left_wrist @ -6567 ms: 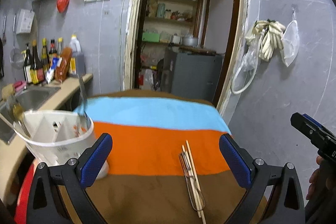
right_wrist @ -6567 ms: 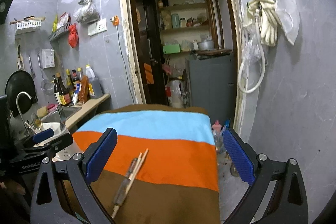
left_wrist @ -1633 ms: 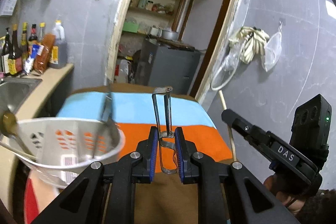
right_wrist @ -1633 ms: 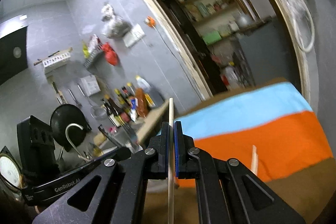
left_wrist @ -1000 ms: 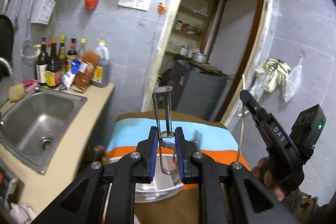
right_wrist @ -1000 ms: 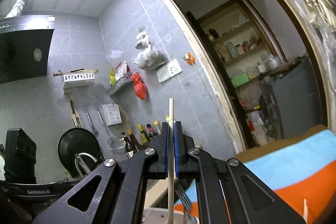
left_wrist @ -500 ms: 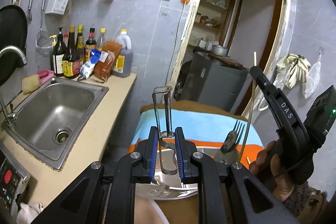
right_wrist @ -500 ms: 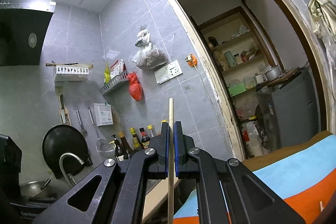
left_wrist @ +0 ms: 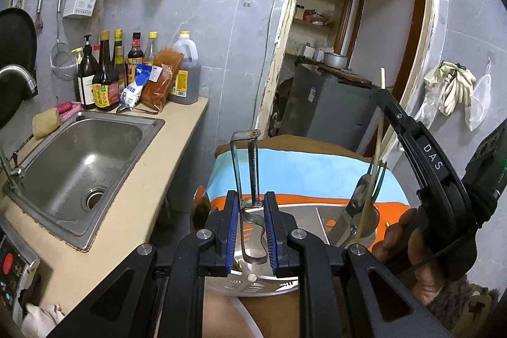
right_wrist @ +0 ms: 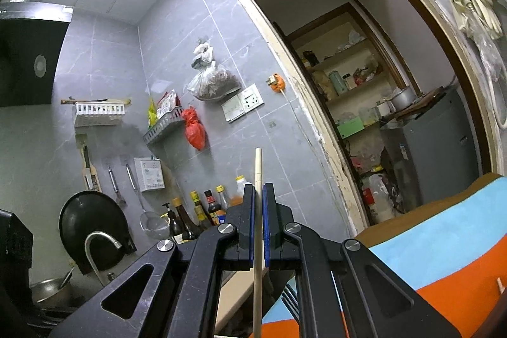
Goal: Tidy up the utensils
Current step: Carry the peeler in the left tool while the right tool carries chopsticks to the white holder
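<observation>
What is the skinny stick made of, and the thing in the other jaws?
The stick looks like pale, matte wood or bamboo: a chopstick. The peeler in the left gripper looks like shiny grey metal, likely steel, a bit dulled.

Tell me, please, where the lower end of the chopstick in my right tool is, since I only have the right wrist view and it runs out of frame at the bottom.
Observer: From the left wrist view, the chopstick slants down from the right tool into the white utensil holder, right beside a fork standing in it.
Operator: Thank you. Could you also say what the left tool is doing?
Observer: The left tool is shut on a metal peeler, held upright with its blade end up and its handle end low over the same holder.
</observation>
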